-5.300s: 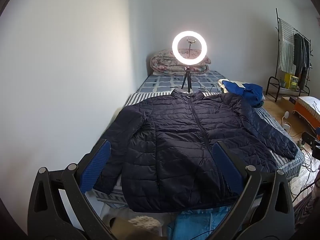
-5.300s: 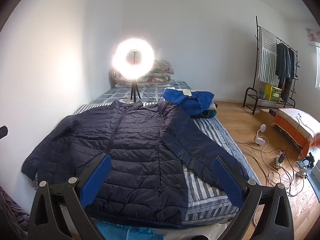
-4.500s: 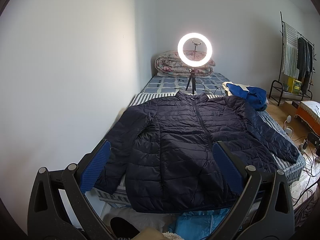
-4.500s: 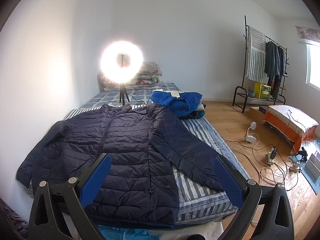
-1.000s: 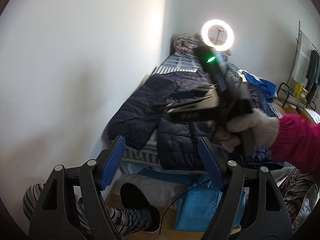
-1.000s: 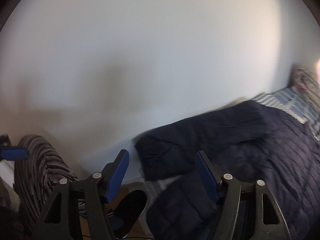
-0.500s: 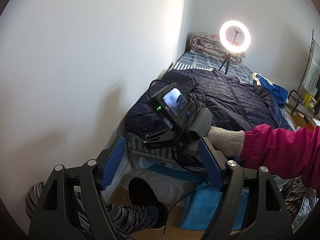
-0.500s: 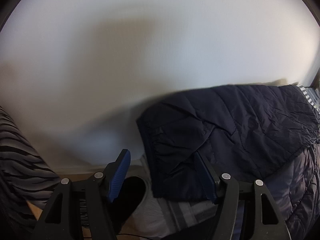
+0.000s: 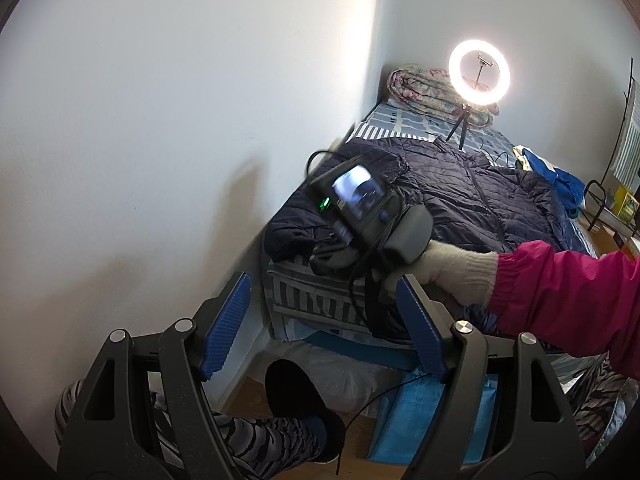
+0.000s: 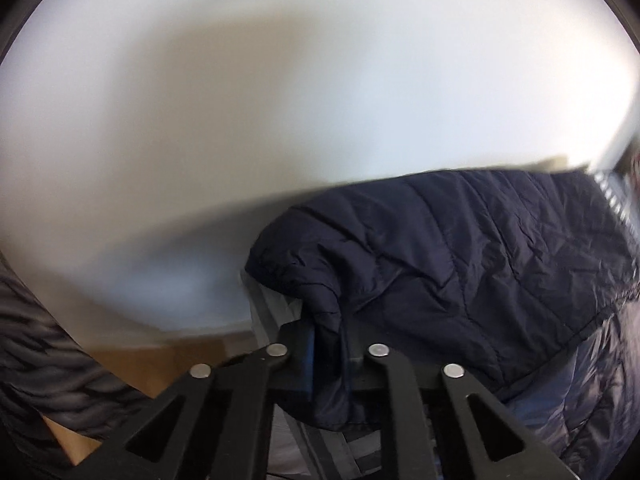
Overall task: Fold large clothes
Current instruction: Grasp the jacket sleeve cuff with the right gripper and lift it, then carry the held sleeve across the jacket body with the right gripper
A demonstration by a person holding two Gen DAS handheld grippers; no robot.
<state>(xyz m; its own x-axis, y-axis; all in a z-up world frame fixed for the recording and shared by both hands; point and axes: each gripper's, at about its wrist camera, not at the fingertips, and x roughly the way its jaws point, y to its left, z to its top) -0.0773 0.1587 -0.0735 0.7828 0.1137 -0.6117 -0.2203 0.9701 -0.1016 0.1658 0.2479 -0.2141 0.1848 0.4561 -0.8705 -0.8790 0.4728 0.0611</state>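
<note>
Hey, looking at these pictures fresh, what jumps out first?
The glowing ring light at the bed's far end, then the navy puffer jacket spread over the striped bed. Up close, the right gripper is closing on the jacket's sleeve cuff.

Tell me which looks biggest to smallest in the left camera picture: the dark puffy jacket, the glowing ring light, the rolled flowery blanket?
1. Dark navy quilted puffy jacket, by far.
2. Rolled flowery blanket.
3. Glowing round ring light.
The blanket and light look close in size, and both are far away, so that order is unsure.

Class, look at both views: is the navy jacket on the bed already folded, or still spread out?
Spread: the jacket lies flat on the bed, sleeves out.
</note>
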